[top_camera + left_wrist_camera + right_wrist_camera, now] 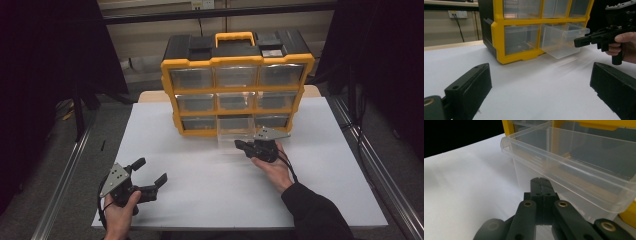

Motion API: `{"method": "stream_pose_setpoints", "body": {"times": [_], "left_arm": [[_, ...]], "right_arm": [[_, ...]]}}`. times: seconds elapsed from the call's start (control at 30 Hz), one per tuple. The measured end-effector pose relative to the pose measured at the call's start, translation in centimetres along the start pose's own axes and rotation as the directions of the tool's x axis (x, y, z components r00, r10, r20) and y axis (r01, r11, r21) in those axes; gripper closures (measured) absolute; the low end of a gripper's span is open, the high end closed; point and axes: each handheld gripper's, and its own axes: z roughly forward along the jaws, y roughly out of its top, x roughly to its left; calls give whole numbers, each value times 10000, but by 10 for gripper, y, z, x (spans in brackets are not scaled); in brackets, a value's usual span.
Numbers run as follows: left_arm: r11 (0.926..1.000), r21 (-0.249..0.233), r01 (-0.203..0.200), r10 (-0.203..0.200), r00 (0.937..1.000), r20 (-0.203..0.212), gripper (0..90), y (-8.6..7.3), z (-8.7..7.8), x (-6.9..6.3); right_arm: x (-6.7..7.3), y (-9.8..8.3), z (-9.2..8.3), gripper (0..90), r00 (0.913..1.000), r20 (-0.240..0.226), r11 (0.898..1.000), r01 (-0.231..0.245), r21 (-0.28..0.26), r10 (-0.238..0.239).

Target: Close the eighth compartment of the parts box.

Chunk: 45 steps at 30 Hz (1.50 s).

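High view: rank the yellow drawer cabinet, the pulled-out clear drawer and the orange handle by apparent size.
1. Yellow drawer cabinet, by far the largest.
2. Pulled-out clear drawer.
3. Orange handle, though the gap to the drawer is small.

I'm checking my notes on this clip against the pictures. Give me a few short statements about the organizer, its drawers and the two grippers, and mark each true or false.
1. The bottom middle drawer of the yellow organizer is pulled out. True.
2. The left gripper has its fingers shut. False: its fingers stand wide apart, with nothing between them.
3. The right gripper has its fingers closed together. True: the right gripper view shows them pressed shut, just below the drawer's front rim.
4. The pulled-out drawer is full of screws. False: it looks clear and empty.
5. The organizer lies flat on its back. False: it stands upright on the white table, handle on top.
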Motion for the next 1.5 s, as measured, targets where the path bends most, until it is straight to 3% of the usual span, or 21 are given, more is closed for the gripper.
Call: {"method": "stream_pose_setpoints", "body": {"times": [1.5], "left_arm": [[10000, 9, -26, 26, 10000, 26, 35, 0, 0, 0]], "right_arm": [[-3, 7, 16, 900, 9998, 160, 9999, -73, -101, 75]]}}
